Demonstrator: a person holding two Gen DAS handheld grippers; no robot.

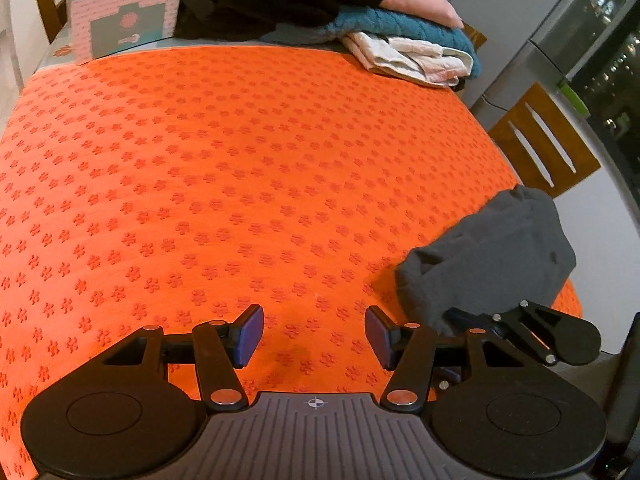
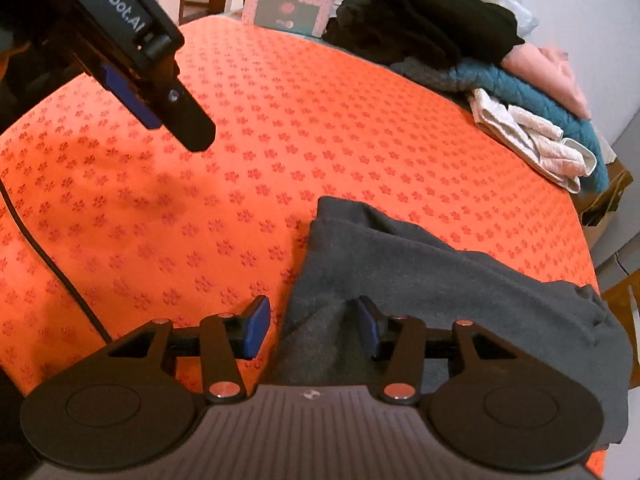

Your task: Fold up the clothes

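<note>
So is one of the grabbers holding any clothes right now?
Not yet. The right gripper has open jaws around a raised fold of the grey garment. The left gripper is open, holding nothing.

Left gripper (image 1: 315, 336): matte black linkage arms, silver pivot screws, blue pads (image 1: 253, 330), round black side discs, ribbed grey base with crosshair mark.
Right gripper (image 2: 312, 328): same build.
White "GenRobot.AI" lettering at 11 o'clock, right view; thin black cable (image 2: 44, 256) at 9 o'clock.
</note>
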